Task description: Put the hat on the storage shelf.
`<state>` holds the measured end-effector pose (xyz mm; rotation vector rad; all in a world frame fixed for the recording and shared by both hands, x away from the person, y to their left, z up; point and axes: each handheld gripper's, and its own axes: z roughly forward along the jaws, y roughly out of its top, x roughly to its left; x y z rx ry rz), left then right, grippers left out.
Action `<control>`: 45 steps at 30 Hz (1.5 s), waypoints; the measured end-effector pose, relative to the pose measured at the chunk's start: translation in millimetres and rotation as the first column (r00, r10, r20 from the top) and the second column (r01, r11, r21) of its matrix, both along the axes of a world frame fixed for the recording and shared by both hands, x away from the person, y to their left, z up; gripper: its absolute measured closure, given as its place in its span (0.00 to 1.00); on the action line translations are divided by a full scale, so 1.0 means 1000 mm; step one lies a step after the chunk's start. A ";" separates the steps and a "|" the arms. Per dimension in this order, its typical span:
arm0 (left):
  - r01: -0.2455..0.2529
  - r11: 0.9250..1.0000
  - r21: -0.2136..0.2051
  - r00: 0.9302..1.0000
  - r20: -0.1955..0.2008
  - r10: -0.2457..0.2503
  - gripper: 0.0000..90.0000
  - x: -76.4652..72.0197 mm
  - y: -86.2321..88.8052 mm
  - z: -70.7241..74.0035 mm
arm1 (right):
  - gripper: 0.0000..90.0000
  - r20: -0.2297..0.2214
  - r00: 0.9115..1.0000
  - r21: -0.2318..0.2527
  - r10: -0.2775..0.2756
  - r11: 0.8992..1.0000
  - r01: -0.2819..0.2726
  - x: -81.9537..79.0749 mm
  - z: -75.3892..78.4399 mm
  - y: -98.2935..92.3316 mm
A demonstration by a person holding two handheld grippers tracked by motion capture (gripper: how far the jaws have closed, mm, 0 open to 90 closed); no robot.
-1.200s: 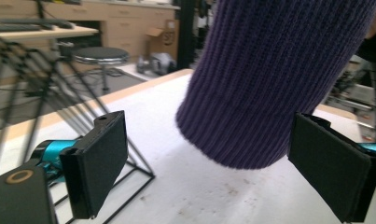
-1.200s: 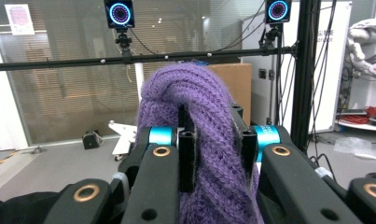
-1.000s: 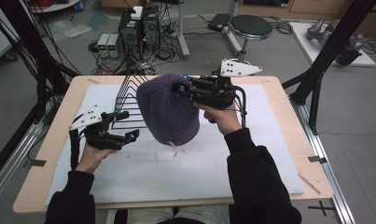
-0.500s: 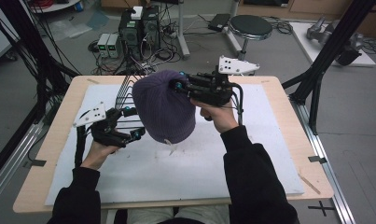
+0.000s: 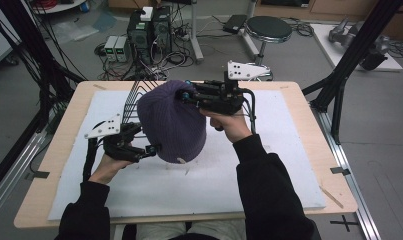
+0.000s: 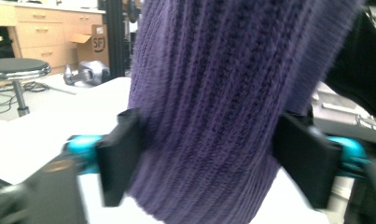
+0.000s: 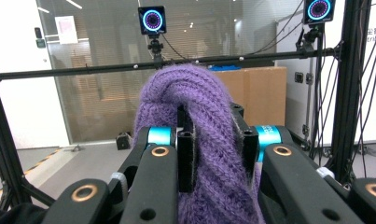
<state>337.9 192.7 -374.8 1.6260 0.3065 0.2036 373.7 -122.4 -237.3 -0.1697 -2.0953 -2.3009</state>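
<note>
Two claws on the purple beanie (image 5: 171,122): right claw (image 7: 211,149) pinching, left claw (image 6: 213,163) spread.

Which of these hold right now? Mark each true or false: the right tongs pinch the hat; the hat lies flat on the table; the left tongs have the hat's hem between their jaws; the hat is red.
1. The right tongs pinch the purple hat: true.
2. The hat lies flat on the table: false, it is held up.
3. The left tongs have the hem between their jaws: true.
4. The hat is red: false, purple.
</note>
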 end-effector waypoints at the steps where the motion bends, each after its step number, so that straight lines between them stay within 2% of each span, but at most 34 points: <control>1: -0.002 1.000 0.006 1.000 0.010 0.002 0.51 0.000 0.000 0.000 | 0.85 -0.003 1.000 -0.001 -0.001 1.000 0.001 0.000 0.000 -0.001; 3: -0.014 1.000 0.016 1.000 0.019 0.014 0.73 -0.001 0.000 -0.001 | 0.85 0.000 1.000 -0.003 -0.015 1.000 0.015 0.001 0.000 -0.003; 5: -0.035 0.999 0.024 0.999 0.015 0.035 0.85 0.000 0.002 0.000 | 0.84 -0.001 0.999 -0.010 -0.036 0.999 0.036 0.001 0.000 -0.006; 8: -0.123 0.992 0.007 0.992 0.003 0.123 0.90 0.001 0.009 0.001 | 0.84 0.006 0.996 -0.021 -0.089 0.996 0.089 0.003 -0.002 -0.013; 10: -0.179 0.984 -0.012 0.984 -0.001 0.179 0.91 0.000 0.015 0.003 | 0.84 0.006 0.992 -0.026 -0.129 0.991 0.129 0.005 -0.003 -0.017; 12: -0.217 0.976 -0.034 0.976 0.003 0.217 0.92 0.000 0.022 0.006 | 0.84 0.010 0.984 -0.032 -0.176 0.984 0.176 0.007 -0.002 -0.021; 15: -0.252 0.962 -0.101 0.968 -0.036 0.250 0.93 0.002 0.034 0.007 | 0.84 0.010 0.974 -0.034 -0.228 0.973 0.229 0.009 -0.002 -0.026; 17: -0.274 0.953 -0.127 0.962 -0.051 0.270 0.93 0.003 0.040 0.008 | 0.84 0.014 0.968 -0.040 -0.251 0.967 0.251 0.010 -0.002 -0.026; 21: -0.288 0.949 -0.127 0.958 -0.057 0.283 0.93 0.005 0.043 0.009 | 0.84 0.014 0.962 -0.042 -0.271 0.962 0.271 0.011 -0.004 -0.021; 28: -0.287 0.950 -0.125 0.957 -0.071 0.280 0.93 0.013 0.050 0.020 | 0.84 0.008 0.950 -0.032 -0.313 0.949 0.313 0.018 0.002 -0.012; 33: -0.283 0.948 -0.146 0.958 -0.081 0.274 0.93 0.017 0.056 0.026 | 0.84 0.014 0.939 -0.026 -0.342 0.939 0.343 0.023 0.010 -0.005; 37: -0.288 0.943 -0.165 0.957 -0.084 0.278 0.93 0.019 0.062 0.031 | 0.84 0.011 0.937 -0.025 -0.349 0.937 0.349 0.025 0.018 0.005; 39: -0.279 0.943 -0.183 0.959 -0.091 0.267 0.93 0.019 0.065 0.034 | 0.84 0.015 0.937 -0.022 -0.349 0.937 0.350 0.027 0.023 0.009; 42: -0.281 0.934 -0.219 0.959 -0.096 0.265 0.93 0.019 0.069 0.040 | 0.84 0.006 0.941 -0.015 -0.339 0.941 0.339 0.029 0.029 0.016; 45: -0.297 0.929 -0.220 0.955 -0.091 0.284 0.93 0.021 0.074 0.044 | 0.84 0.004 0.937 -0.024 -0.349 0.937 0.349 0.033 0.035 0.021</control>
